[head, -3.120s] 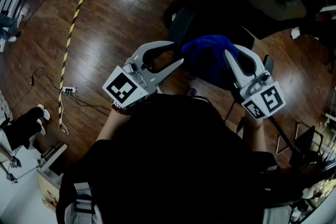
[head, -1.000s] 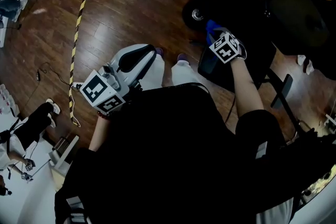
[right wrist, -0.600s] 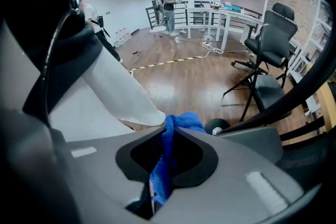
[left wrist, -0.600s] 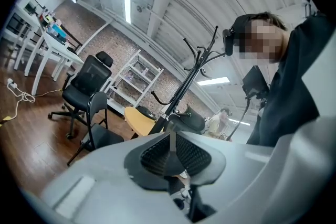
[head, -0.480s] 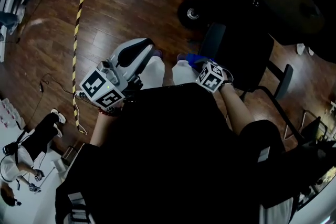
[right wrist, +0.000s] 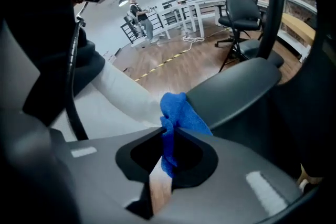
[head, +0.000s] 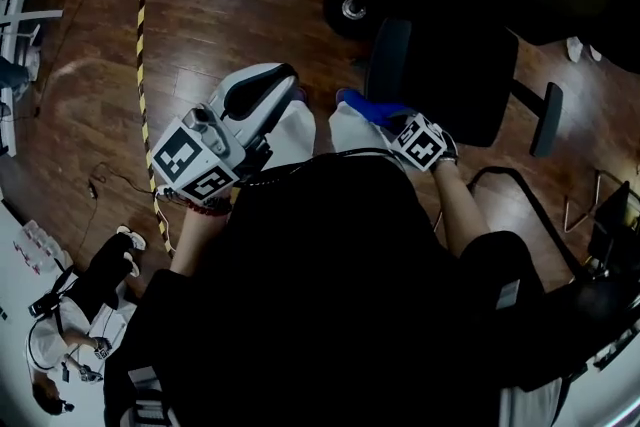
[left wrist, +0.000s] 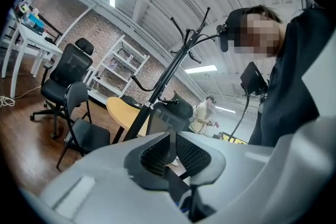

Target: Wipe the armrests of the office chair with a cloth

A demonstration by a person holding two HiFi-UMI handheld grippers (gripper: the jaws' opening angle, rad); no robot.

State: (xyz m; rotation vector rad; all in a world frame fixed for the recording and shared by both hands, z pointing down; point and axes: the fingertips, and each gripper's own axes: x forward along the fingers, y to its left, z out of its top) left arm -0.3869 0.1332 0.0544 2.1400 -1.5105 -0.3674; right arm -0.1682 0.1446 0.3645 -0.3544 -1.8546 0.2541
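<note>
**A:** Blue, that bunch in the right gripper (right wrist: 167, 129): is it the cloth (right wrist: 181, 108)?

**B:** It is. The jaws are clamped on it. One fold hangs down between them and the rest bulges out past the tips.

**A:** And the armrest (right wrist: 239, 86)?

**B:** Dark grey, directly ahead of those tips and running away to the right. The cloth's bulge lies against its near end, at the lower edge, and it looks like contact.

**A:** Seen from above, where is the office chair (head: 455, 65)?

**B:** Beyond the right gripper and a little to its right, with the black seat facing up. The armrest the cloth meets is the one nearer that gripper. The far armrest (head: 545, 120) stands well off to the gripper's right.

**A:** What's on the gripper's other side?

**B:** A white trouser leg (right wrist: 118, 94) just to its left, with brown wooden floor (right wrist: 194, 63) beyond it.

**A:** The left gripper (left wrist: 171, 139)?

**B:** Its jaws are brought together, tips meeting, with nothing between them. It is held level, off to the left of the right gripper, well apart from the chair and the cloth.

**A:** What lies in front of it?

**B:** A black coat stand (left wrist: 177, 60) rises straight ahead of its tips. A round yellow table (left wrist: 122, 110) sits just left of the stand's foot, and a black folding chair (left wrist: 88, 136) is further left again.

**A:** Anything on the boards near it?

**B:** In the head view a yellow-and-black striped tape (head: 141, 45) runs along the floor out to its left.
</note>
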